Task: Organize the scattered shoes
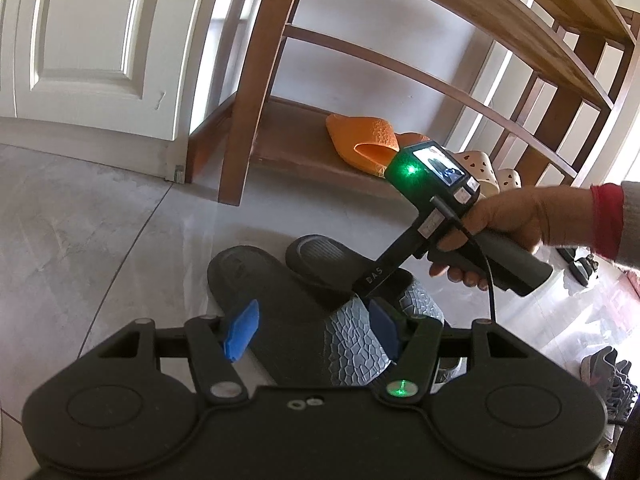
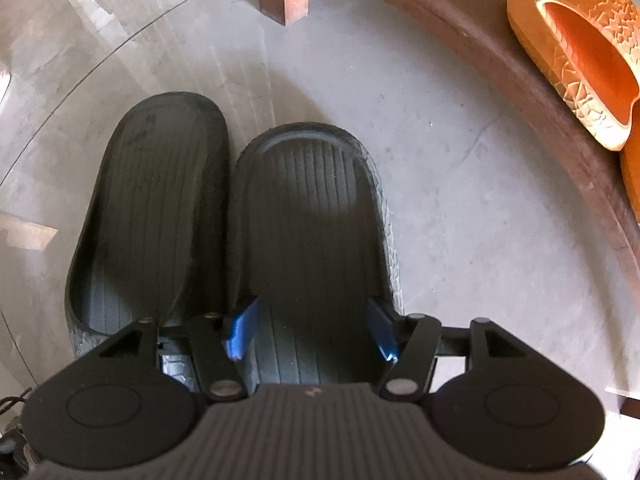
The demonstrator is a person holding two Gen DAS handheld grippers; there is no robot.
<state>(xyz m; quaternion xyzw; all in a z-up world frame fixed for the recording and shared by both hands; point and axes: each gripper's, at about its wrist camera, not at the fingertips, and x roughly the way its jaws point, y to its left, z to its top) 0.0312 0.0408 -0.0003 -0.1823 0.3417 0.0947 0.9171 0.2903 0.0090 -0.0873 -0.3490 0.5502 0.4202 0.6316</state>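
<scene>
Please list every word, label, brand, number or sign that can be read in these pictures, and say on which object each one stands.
"DAS" (possibly part of a longer word): white letters on the black finger of the right hand-held gripper.
Small screen on that gripper: shows a picture only, too small to read.
Faint mark on the heel of the left black slipper: blurred, unreadable.
Orange slippers, rack, door: no text visible.

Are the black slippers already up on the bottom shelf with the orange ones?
No, both black slippers lie side by side on the grey floor, while the orange slippers sit on the wooden shelf.
</scene>
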